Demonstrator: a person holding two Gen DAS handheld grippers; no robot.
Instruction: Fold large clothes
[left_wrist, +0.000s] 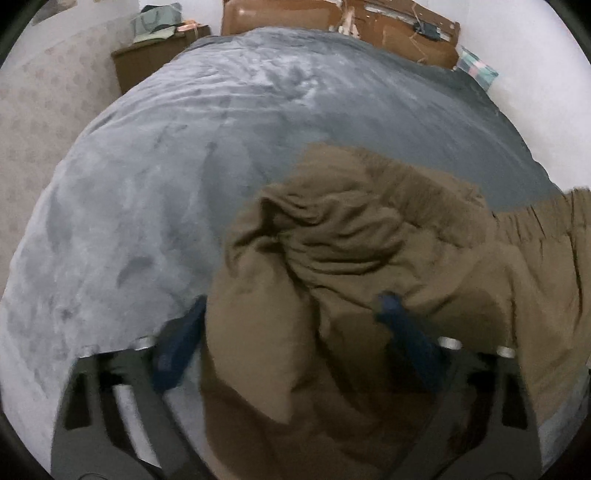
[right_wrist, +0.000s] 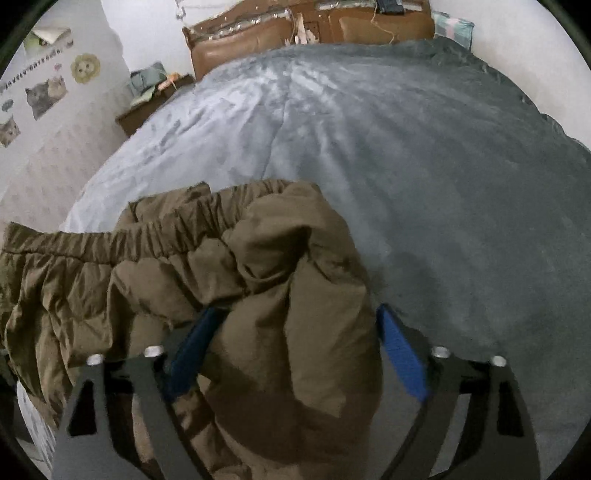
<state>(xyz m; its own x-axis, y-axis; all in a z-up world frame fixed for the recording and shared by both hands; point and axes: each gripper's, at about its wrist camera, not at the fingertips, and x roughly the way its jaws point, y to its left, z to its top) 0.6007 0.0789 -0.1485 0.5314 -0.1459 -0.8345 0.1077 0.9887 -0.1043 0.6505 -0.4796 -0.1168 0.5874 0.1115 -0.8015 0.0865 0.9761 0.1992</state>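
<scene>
Lying bunched between both spread-fingered hand-held grippers: olive padded garment (left_wrist: 332, 240) | left (left_wrist: 291, 306), right (right_wrist: 299, 314) | ungripped

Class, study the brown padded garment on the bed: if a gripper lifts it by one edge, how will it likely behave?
The brown padded garment will probably sag and drape, since it already lies in soft bunched folds. Its puffy quilting suggests it is light for its bulk. The smooth, slightly shiny shell may slip between the fingers.

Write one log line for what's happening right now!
left tool: open, fabric between fingers | right tool: open, fabric between fingers | olive puffer jacket: bunched on grey blanket | fold: not done
</scene>
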